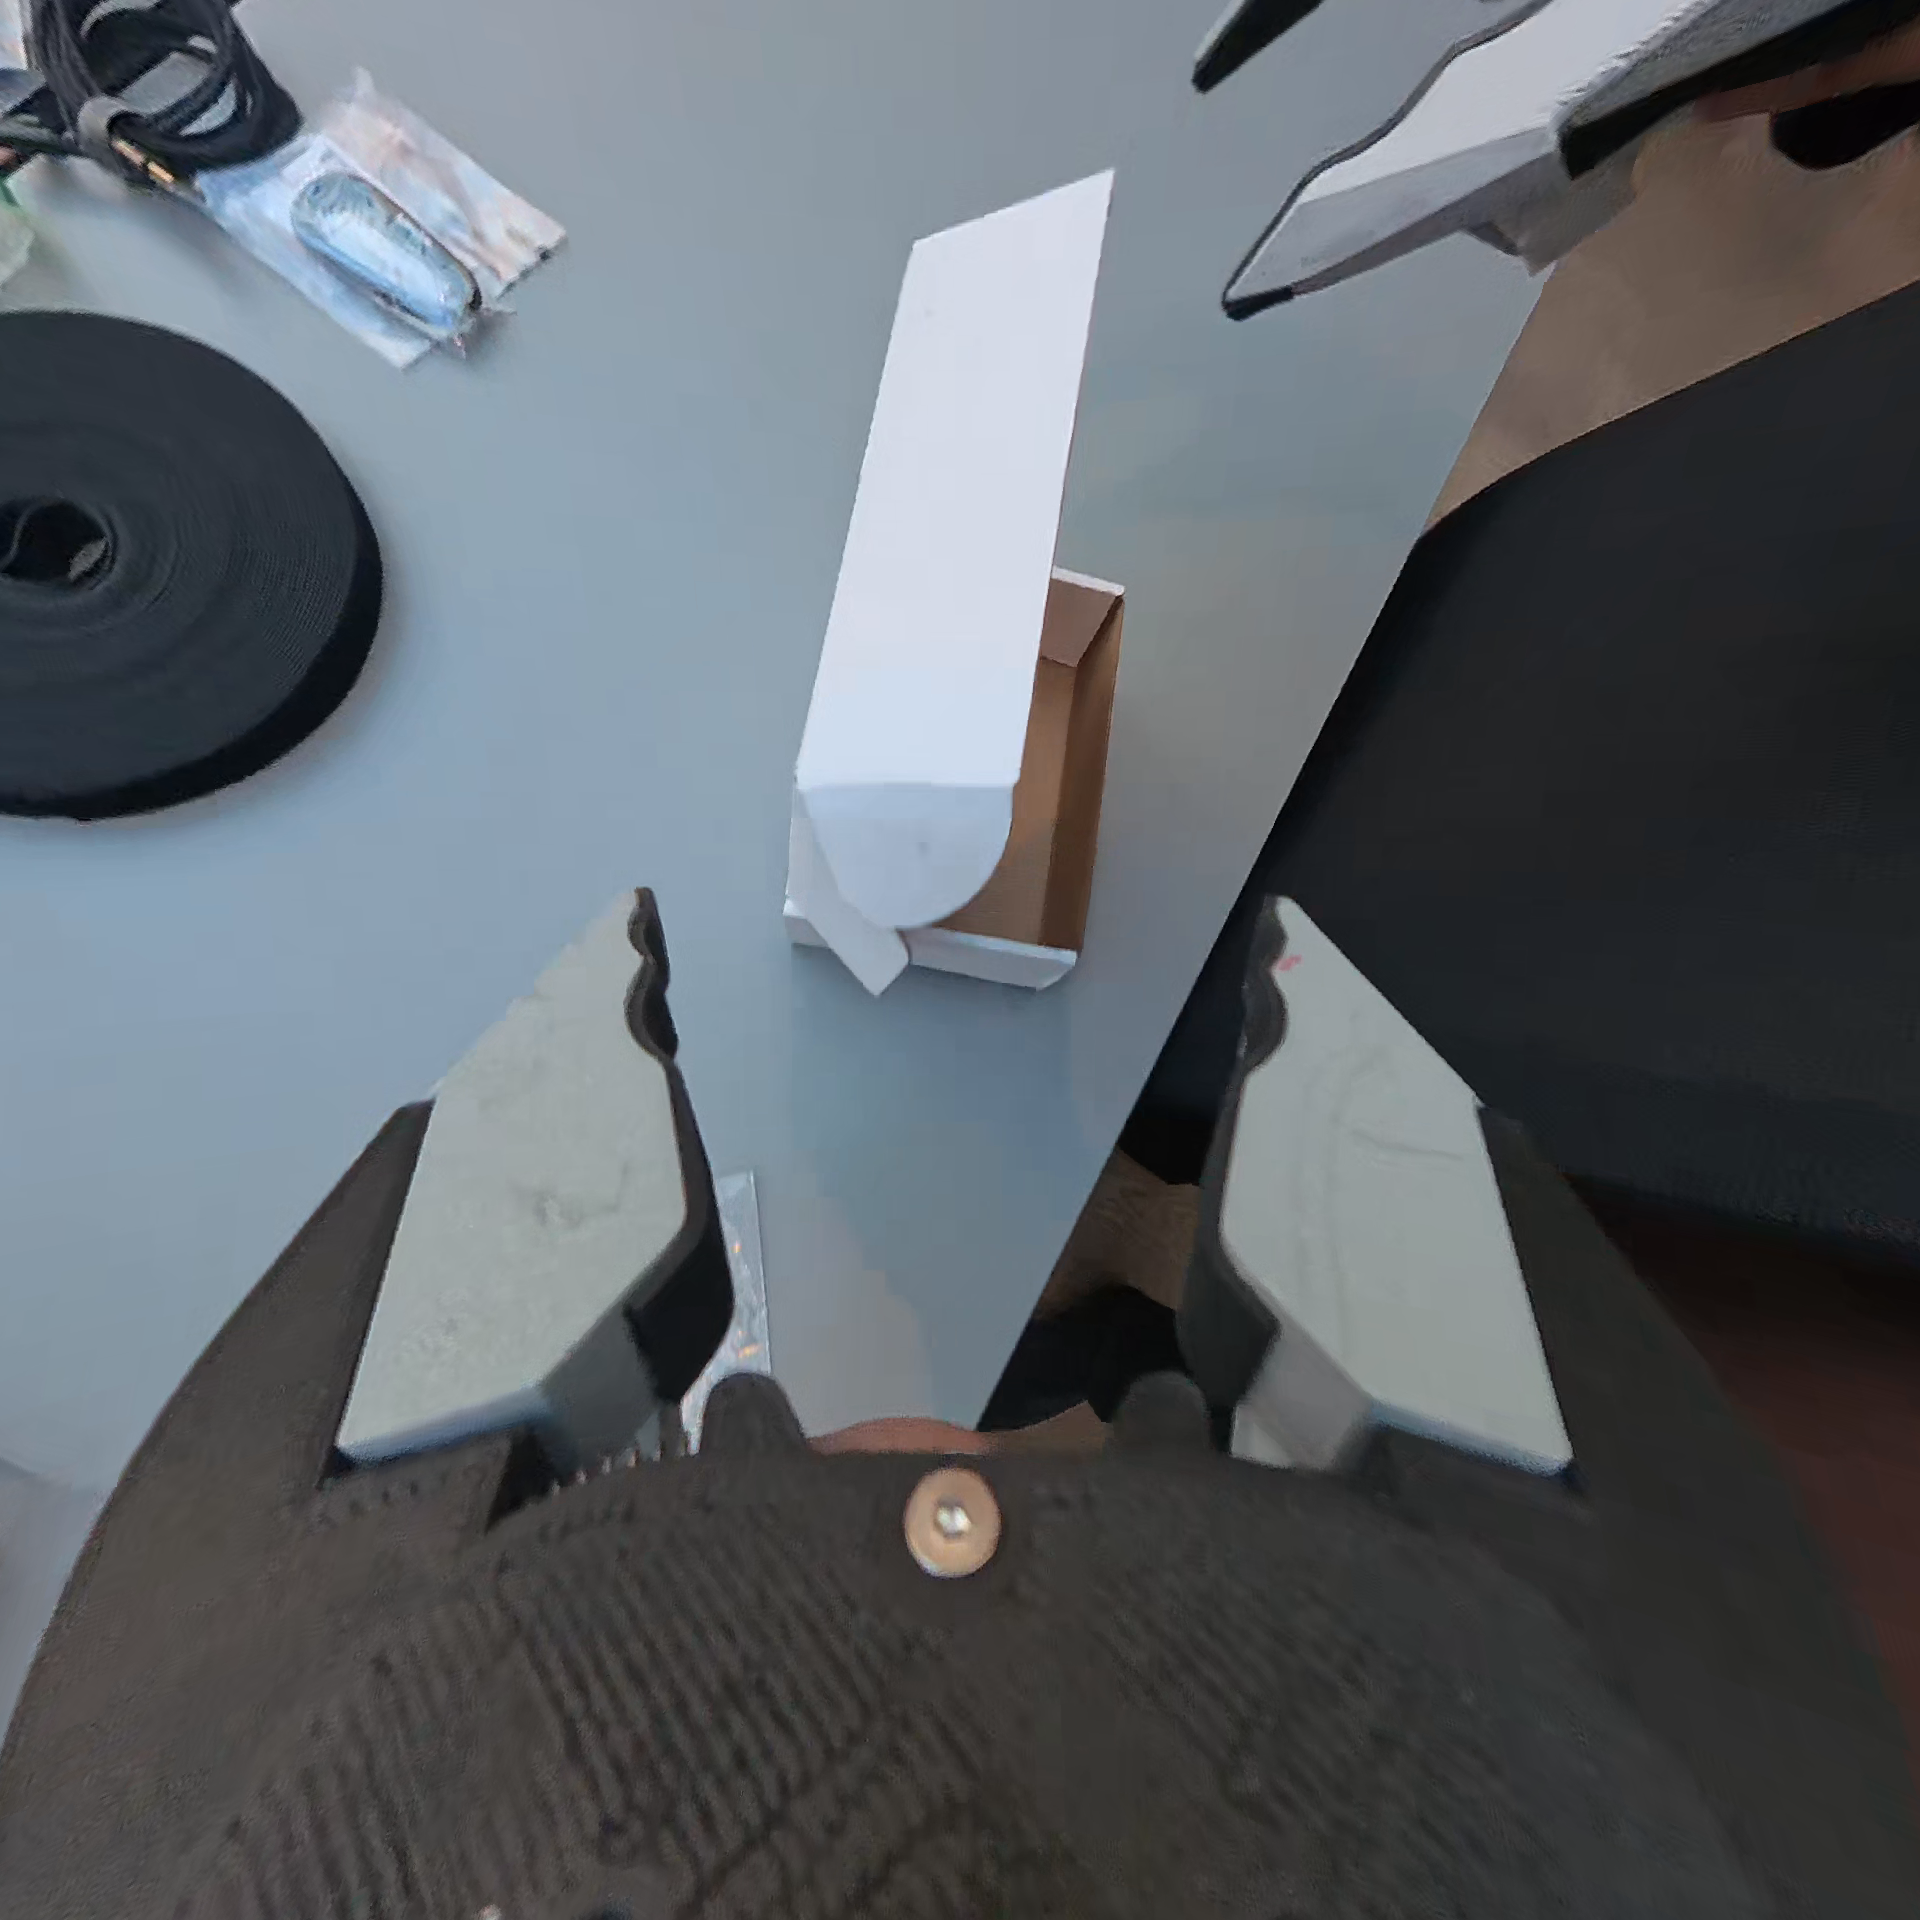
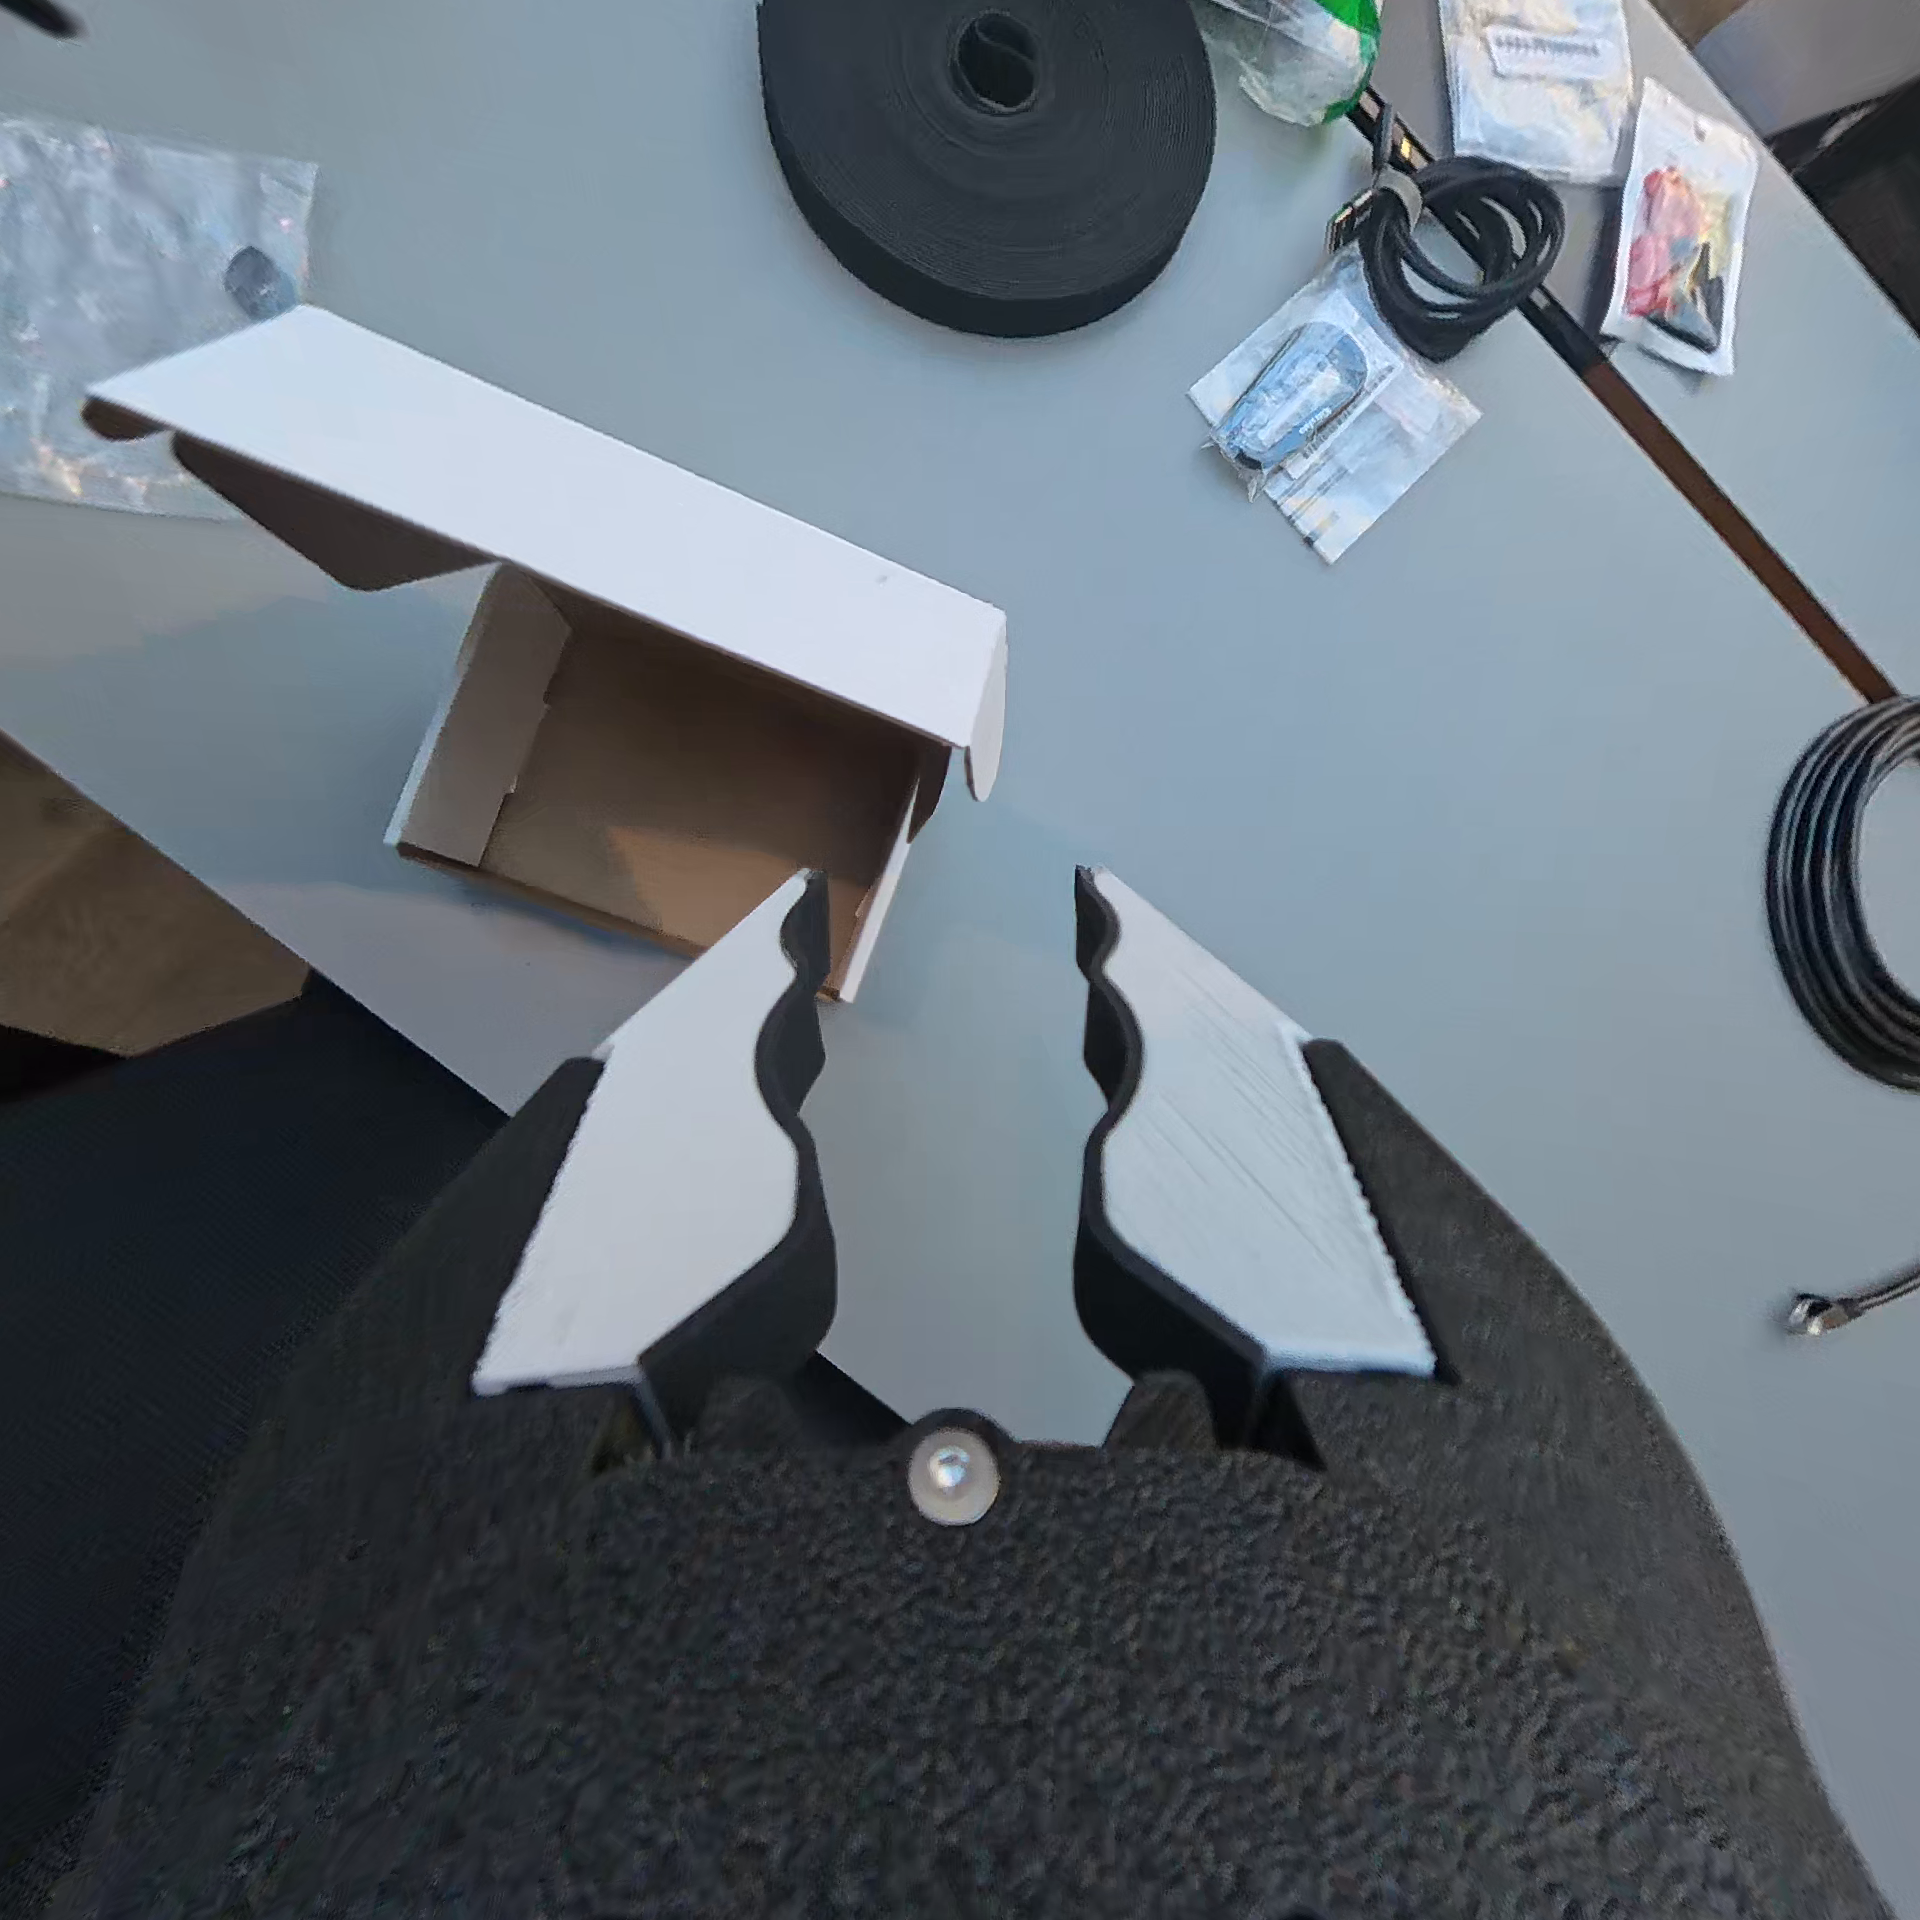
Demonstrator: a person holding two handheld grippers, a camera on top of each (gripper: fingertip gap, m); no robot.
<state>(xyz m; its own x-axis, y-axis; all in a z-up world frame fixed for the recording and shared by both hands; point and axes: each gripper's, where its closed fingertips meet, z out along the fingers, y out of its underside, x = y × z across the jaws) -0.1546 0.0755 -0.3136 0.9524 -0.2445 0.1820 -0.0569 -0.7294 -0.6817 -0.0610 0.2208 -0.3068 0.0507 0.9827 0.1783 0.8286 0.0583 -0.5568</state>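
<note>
Both grippers are spread and empty as I hold them over the grey bench (image 2: 1351, 779): my left gripper (image 1: 956, 914) sits just short of the white carton (image 1: 966, 499), my right gripper (image 2: 945, 883) by its near corner. I see nothing packed yet; the carton stands with its lid raised and its brown inside bare, the black tape roll (image 2: 987, 156) and the bagged blue item (image 2: 1299, 390) well apart from it. Only the right view shows the coiled black cable (image 2: 1860, 914) and clear bag (image 2: 114, 312); only the left shows the black chair (image 1: 1621, 779).

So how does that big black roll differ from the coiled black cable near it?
The black strap roll is a flat wound band lying as a solid disc with a small centre hole; the bundled black cable is thin round cord in loose loops, tied by a wrap. The roll looks far larger. Both are black and rest on the grey table.
</note>
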